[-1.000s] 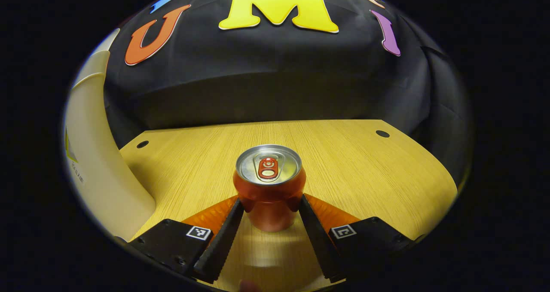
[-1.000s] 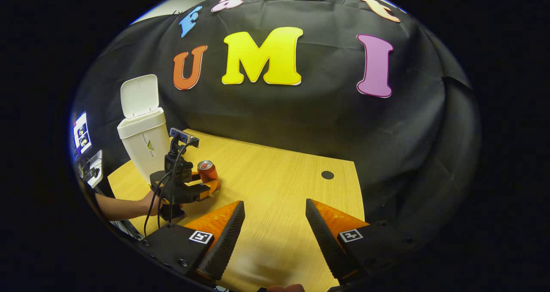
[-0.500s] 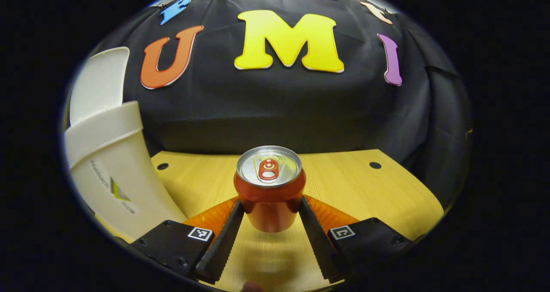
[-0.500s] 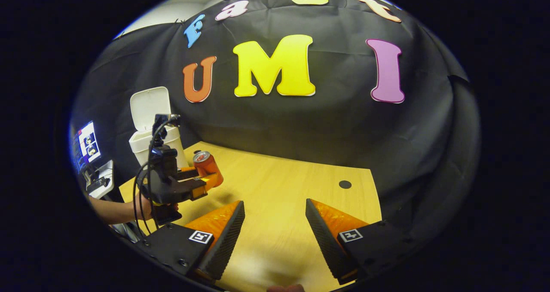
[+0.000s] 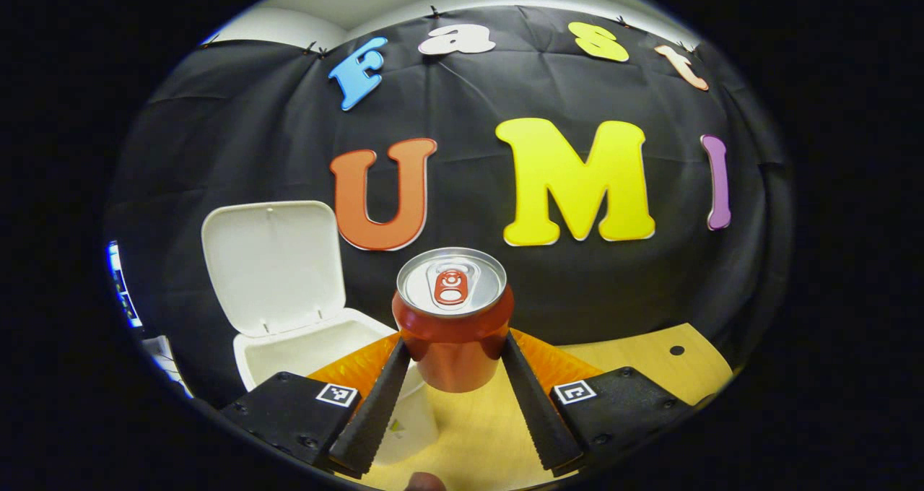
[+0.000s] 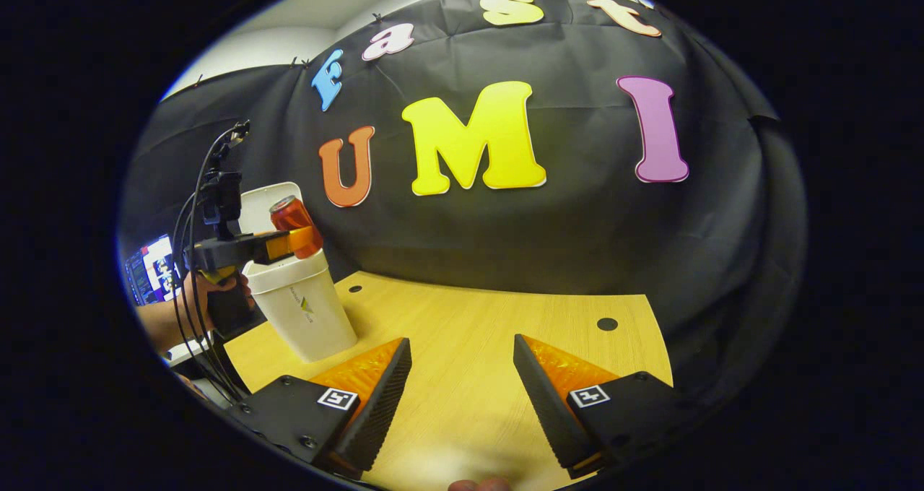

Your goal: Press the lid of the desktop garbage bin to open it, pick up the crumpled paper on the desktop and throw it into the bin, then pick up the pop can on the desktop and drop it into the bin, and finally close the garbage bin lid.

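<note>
Pop can now lifted beside bin, interior hidden.

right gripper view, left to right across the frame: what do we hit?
Person's hand holding the left gripper → pop can clamped in it above the open garbage bin → bare wooden desktop → round hole in the desktop.

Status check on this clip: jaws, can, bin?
Left gripper shut on pop can, raised near bin. Lid up. Right gripper open over table. Nothing blocking.
</note>
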`<action>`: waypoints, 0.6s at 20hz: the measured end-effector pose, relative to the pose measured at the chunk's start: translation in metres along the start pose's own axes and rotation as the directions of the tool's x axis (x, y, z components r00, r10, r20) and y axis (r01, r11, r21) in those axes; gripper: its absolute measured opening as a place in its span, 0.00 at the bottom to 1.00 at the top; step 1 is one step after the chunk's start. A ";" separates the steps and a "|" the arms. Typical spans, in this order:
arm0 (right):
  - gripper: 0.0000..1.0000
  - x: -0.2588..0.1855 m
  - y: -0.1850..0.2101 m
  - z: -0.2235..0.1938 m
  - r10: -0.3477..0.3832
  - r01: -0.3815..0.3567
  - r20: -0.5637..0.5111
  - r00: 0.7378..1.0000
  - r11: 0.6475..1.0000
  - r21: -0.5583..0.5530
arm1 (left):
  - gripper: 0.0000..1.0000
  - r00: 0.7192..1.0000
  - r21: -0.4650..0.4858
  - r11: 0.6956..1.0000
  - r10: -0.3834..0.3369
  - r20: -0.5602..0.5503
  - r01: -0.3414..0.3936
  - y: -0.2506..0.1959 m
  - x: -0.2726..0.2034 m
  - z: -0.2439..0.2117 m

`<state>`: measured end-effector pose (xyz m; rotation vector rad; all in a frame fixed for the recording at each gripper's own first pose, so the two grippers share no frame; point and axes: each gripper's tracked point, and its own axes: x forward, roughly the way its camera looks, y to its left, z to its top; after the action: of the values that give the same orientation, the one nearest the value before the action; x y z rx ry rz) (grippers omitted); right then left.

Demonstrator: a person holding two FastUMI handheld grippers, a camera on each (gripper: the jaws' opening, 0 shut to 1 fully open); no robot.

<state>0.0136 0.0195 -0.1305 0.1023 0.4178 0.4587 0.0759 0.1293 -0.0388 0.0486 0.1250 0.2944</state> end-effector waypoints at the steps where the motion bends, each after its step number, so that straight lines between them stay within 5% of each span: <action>1: 0.90 0.000 0.002 0.002 -0.002 0.002 0.007 1.000 1.000 0.003 | 0.83 1.000 -0.003 1.000 0.026 0.005 -0.026 0.015 0.003 0.006; 12: 0.91 -0.006 0.011 -0.003 -0.080 0.080 -0.005 0.997 0.996 0.046 | 0.83 0.967 -0.027 0.977 0.206 -0.150 -0.212 0.113 0.042 -0.034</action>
<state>0.0032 0.0268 -0.1293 0.1285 0.4346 0.3702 0.0793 0.2509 -0.0699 -0.0023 0.2605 0.5118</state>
